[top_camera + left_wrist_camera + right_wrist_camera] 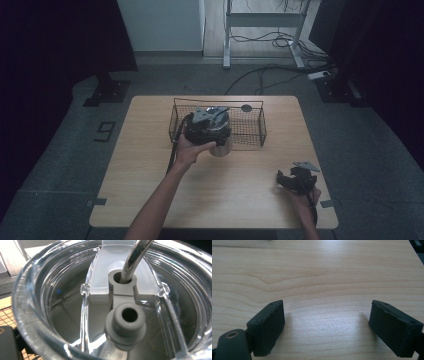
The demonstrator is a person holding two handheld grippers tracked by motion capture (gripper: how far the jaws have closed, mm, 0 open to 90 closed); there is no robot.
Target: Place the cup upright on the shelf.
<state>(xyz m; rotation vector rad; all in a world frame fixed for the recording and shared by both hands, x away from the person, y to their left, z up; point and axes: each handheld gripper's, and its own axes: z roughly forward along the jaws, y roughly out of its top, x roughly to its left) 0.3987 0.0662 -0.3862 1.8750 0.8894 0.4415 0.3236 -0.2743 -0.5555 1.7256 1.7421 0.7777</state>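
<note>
At near right table edge: right gripper (283, 181) rests on wooden table (150, 150), held by person's right hand (304, 200). In right gripper view its jaws stand wide apart, bare wood between them, nothing gripped.

Mid-table, slightly left: left hand (189, 152) holds left gripper (216, 131) over a clear tumbler (221, 148), which sits at front wall of wire basket (250, 132). Left gripper view looks straight down, v. close, onto tumbler's clear plastic lid (32, 315); metal straw (133, 257) passes through grey rubber grommet (122, 281), second grey plug (125, 326) nearer cam. Jaw state: can't tell, jaws out of sight.

Farther back: small dark round disc (246, 107) on table behind basket.
</note>
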